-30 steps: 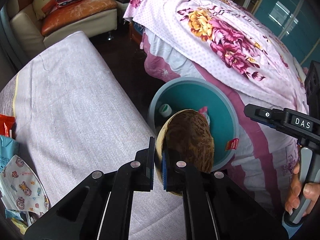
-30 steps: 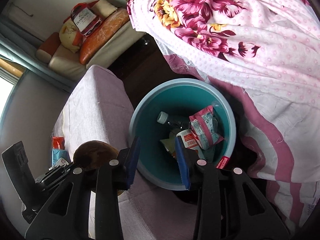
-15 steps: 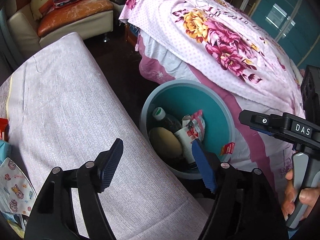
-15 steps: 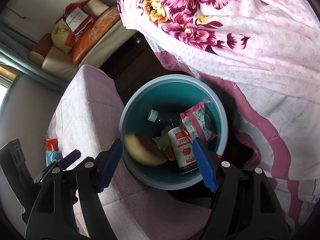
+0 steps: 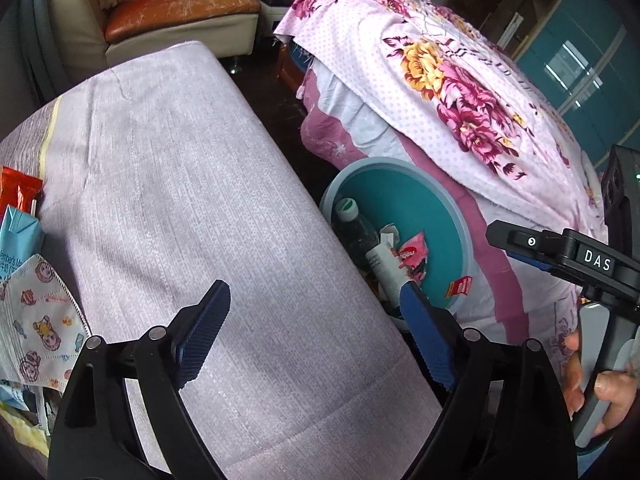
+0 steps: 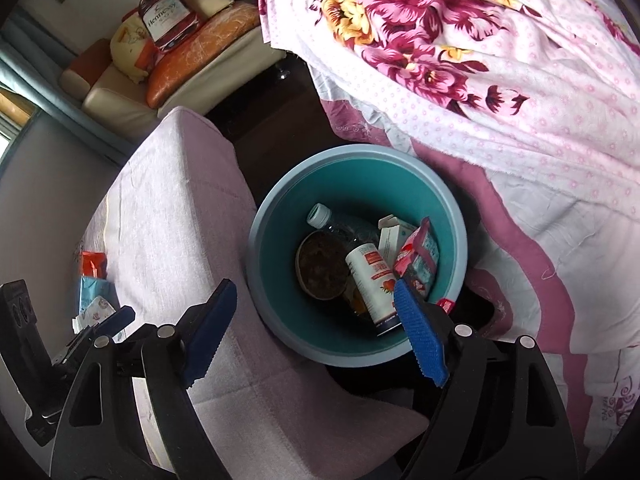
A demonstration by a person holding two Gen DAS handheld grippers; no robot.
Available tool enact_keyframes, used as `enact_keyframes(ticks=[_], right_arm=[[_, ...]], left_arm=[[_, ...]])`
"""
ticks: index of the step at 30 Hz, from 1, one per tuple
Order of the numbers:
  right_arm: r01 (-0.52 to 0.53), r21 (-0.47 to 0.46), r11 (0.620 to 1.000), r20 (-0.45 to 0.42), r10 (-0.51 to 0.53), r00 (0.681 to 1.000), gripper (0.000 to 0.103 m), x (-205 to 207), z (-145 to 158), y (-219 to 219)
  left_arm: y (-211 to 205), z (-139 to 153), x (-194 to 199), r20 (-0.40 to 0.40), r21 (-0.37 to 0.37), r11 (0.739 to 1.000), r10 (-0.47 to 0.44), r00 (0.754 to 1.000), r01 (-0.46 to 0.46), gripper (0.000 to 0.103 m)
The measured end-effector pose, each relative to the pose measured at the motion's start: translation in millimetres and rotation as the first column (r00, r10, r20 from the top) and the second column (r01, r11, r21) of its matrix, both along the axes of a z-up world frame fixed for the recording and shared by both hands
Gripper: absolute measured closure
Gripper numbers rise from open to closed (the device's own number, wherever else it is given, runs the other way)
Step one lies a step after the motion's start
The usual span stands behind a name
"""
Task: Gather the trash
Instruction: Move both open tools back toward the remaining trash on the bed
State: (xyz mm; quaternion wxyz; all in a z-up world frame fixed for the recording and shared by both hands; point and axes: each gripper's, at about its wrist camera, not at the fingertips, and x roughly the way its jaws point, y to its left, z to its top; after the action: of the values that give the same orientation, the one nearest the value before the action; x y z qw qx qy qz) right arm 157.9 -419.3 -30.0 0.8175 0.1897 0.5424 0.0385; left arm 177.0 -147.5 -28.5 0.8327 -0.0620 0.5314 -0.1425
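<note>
A teal bin stands on the floor between a cloth-covered table and a bed; it also shows in the left wrist view. In it lie a brown coconut shell, a clear bottle, a white can and a pink wrapper. My left gripper is open and empty over the table's right edge. My right gripper is open and empty above the bin's near rim. A printed face mask, a blue carton and a red wrapper lie at the table's left.
A bed with a floral pink cover stands right of the bin. A sofa with orange cushions stands at the back. Dark floor runs between table and bed. The right gripper's body shows at right, held by a hand.
My left gripper opened and dropped the coconut shell into the bin, then drew back over the table. My right gripper opened wide above the bin.
</note>
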Motion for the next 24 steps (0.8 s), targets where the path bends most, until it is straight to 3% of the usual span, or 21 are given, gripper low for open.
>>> enact_keyframes(ticks=[24], right_arm=[[-0.195,-0.027,0.980,-0.022,0.195,0.981,0.025,-16.8,20.8,127.9]], left_arm=[[130.3,23.9,-60.5,0.051,-0.057,0.983,0.177,0.983,-0.174,0.014]])
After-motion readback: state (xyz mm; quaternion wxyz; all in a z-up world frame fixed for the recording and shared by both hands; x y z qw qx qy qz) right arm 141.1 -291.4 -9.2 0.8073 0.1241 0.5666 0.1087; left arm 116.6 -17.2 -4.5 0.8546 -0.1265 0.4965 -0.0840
